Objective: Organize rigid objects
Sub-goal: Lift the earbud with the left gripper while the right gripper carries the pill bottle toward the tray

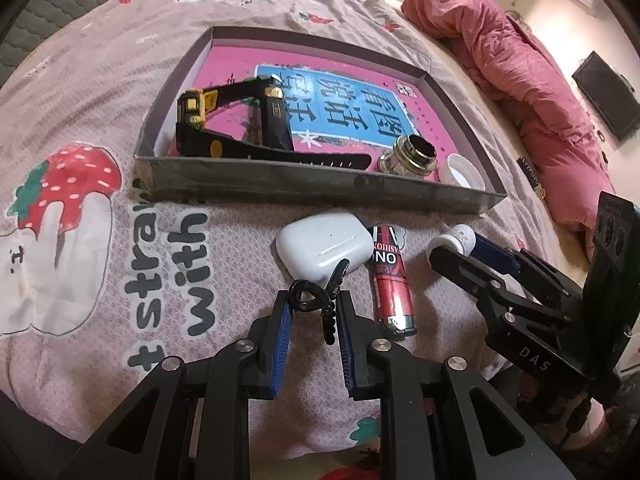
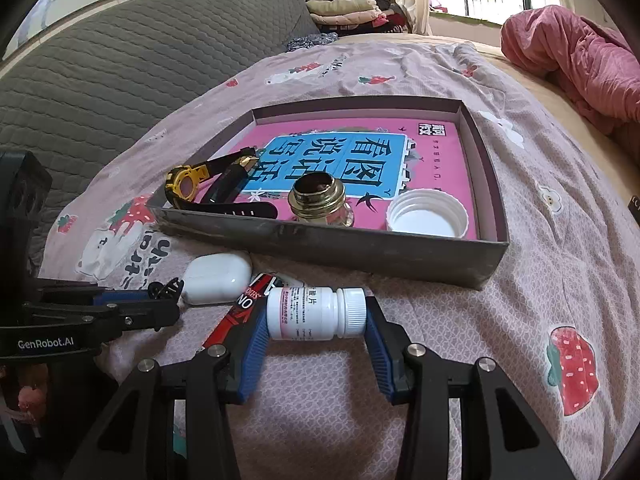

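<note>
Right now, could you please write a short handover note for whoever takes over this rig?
Left tool: shut on the black plastic hair clip.
Right tool: shut on the white plastic pill bottle, lying sideways.
Done: black-and-yellow wristwatch, brass-necked glass jar and white ribbed cap lie in the grey cardboard tray.
Left: clip, bottle, white earbud case, red lighter.

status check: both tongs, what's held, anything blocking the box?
Left tongs shut on black hair clip. Right tongs clamped end to end on white pill bottle. Earbud case, red lighter lie before box; drop path clear.
</note>
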